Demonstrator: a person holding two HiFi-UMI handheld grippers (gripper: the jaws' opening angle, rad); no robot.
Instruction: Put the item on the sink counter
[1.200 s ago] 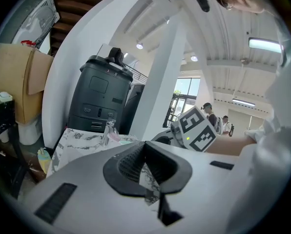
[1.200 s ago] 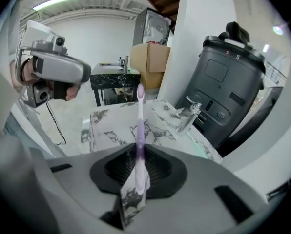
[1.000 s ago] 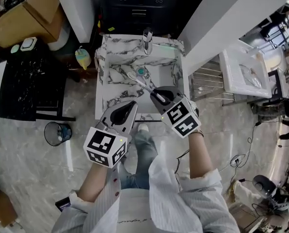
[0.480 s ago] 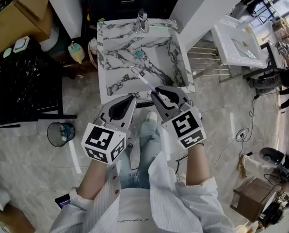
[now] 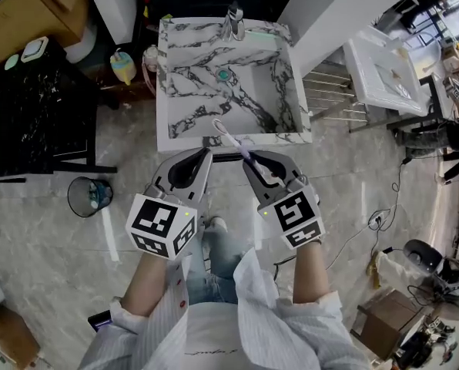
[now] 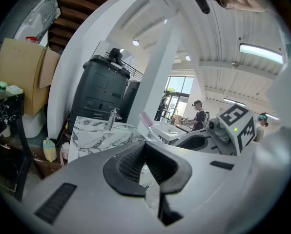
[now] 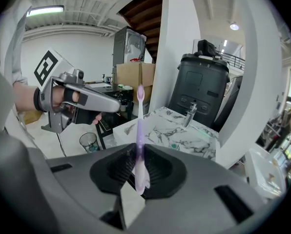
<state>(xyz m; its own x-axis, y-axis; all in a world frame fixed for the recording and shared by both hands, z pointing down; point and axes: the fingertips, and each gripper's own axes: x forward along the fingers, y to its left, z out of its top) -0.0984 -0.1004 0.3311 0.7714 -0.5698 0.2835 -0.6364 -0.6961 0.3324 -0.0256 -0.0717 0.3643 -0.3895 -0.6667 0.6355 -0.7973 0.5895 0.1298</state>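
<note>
Head view first: a marble sink (image 5: 175, 133) is seen below and ahead, with a faucet (image 5: 233, 23) at its far rim and a green drain (image 5: 223, 74) in the basin. Both grippers are held side by side just short of the sink's front edge. A toothbrush (image 5: 228, 136) is gripped by the right gripper (image 5: 250, 159). The handle is pinched between the jaws and the bristle end is pointed out ahead, where it is seen over the front rim of the sink. The toothbrush is not set down on the counter; it is held up by the gripper. The left gripper (image 5: 205, 154) is held just beside it, with its jaws drawn together at the tips. A small bin (image 5: 91, 193) is seen on the floor to the left, and a black table (image 5: 37, 122) beyond that.

Over to the left gripper view: the jaws are shown closed tip to tip, and nothing is caught between them. Only floor is glimpsed through the gap behind the tips. The pink bristles are seen just above and to the right, with the sink beyond.

Now the right gripper view: the toothbrush is stood nearly upright between the pads, which are pressed on its lilac handle from both sides. The bristle end is raised in front of a cardboard box (image 7: 131, 77). The left gripper is seen at the left, and the sink lies ahead to the right.
</note>
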